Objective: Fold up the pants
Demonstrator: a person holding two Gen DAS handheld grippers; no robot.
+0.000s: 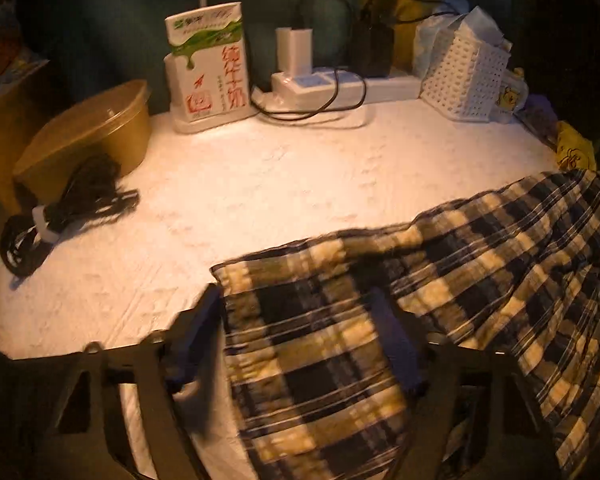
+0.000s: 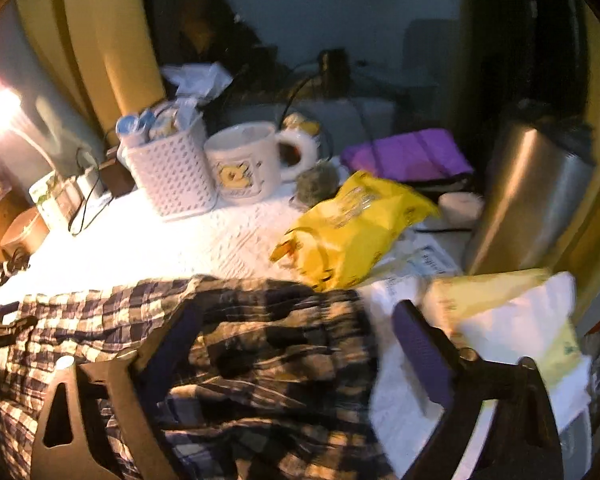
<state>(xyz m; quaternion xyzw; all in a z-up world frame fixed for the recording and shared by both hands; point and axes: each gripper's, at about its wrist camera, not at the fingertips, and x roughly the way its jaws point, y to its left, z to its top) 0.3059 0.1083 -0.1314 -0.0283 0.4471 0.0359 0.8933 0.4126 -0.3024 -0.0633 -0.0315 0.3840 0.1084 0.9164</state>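
1. Jaws of left gripper (image 1: pixel 296 312) part-open, straddling one end of plaid pants (image 1: pixel 440 280); fingers (image 1: pixel 388 320) on either side of the cloth, pinch unclear through blur.
2. Jaws of right gripper (image 2: pixel 296 336) spread wide over the bunched other end, not closed on the cloth.
3. Pants draped across the near edge of white bench (image 1: pixel 260 184).
4. Beyond: milk carton (image 1: pixel 206 68), brown bowl (image 1: pixel 96 128), power strip (image 1: pixel 340 84), white basket (image 2: pixel 168 176), mug (image 2: pixel 244 160), yellow bag (image 2: pixel 356 224).

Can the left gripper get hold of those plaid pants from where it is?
Probably yes: the plaid pants already lie between the left gripper's spread fingers, nothing blocking.
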